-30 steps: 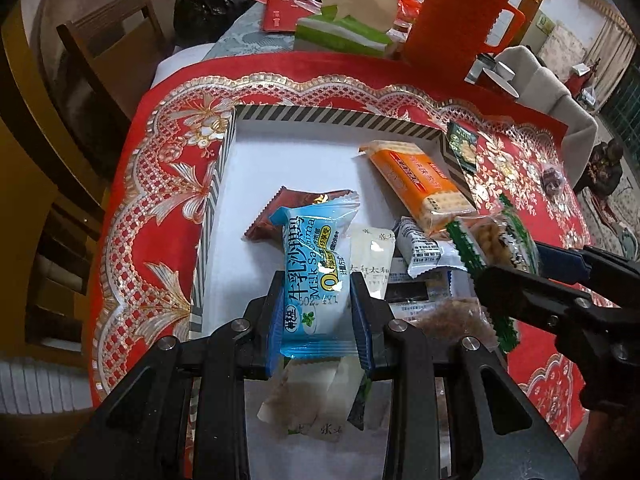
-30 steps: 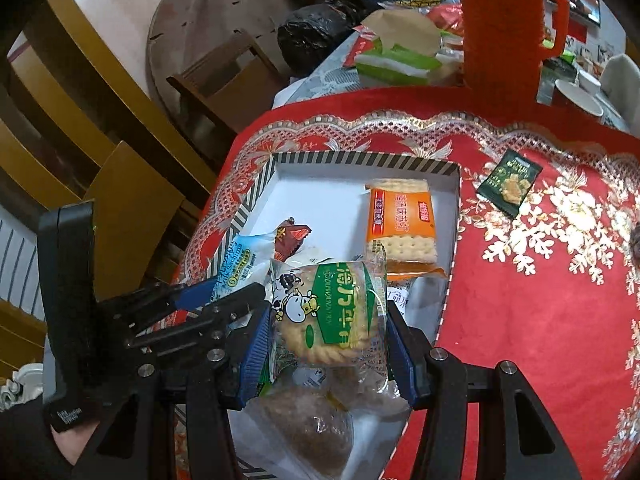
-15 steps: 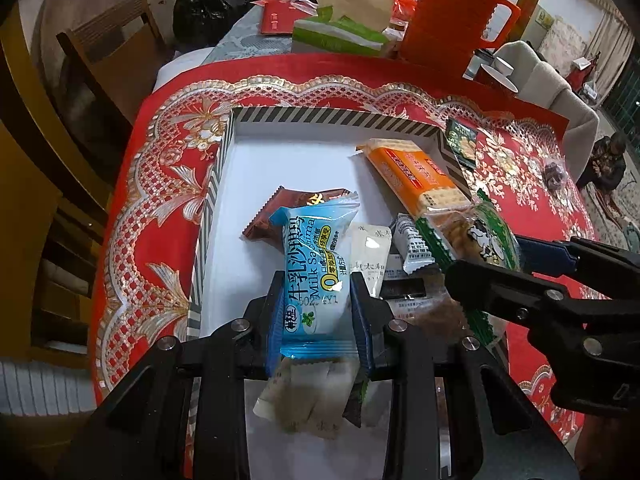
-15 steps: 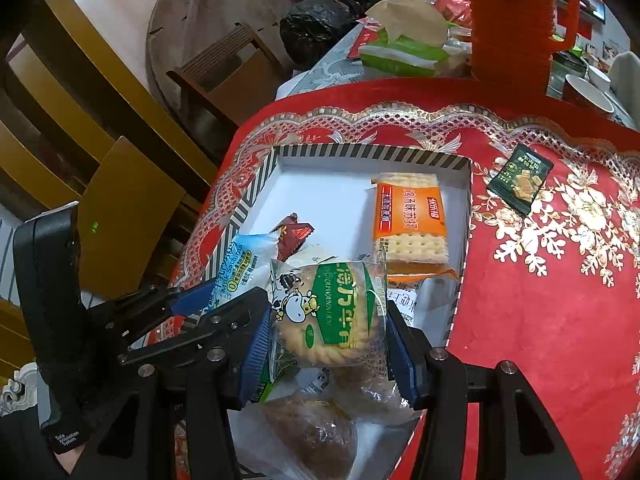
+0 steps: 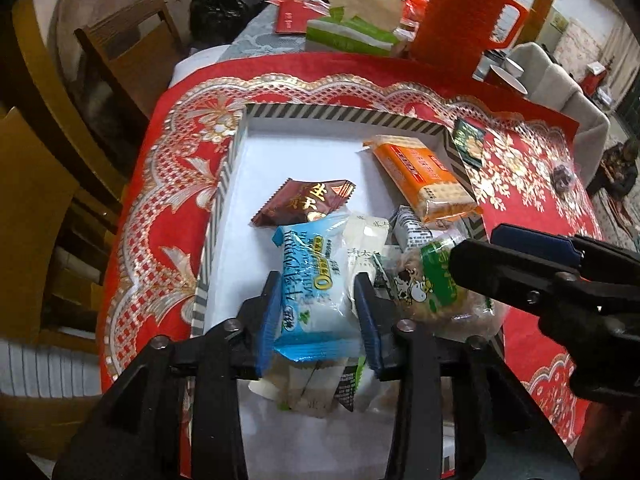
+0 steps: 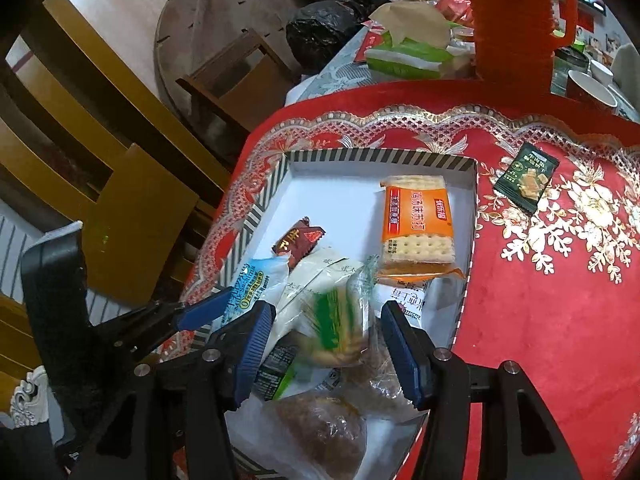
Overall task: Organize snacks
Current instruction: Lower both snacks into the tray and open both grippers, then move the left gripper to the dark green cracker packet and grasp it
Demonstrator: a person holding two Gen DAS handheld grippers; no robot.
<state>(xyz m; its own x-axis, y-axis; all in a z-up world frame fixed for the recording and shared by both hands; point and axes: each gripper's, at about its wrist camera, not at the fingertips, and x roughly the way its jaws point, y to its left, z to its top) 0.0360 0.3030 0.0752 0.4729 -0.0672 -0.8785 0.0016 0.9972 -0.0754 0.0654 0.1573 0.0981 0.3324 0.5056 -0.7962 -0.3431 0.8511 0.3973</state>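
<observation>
Our left gripper (image 5: 316,316) grasps the blue packet (image 5: 310,292); our right gripper's (image 6: 328,344) fingers (image 6: 404,354) are released around the green biscuit pack (image 6: 340,326) over the box (image 6: 380,160)

Blue packet (image 5: 316,292), green biscuit pack (image 6: 340,328), over box (image 5: 340,114)

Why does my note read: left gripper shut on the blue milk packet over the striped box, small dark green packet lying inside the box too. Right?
One slip: the small dark green packet lies outside the striped box, on the red tablecloth, as the right wrist view shows. The left gripper is shut on the blue milk packet.
</observation>
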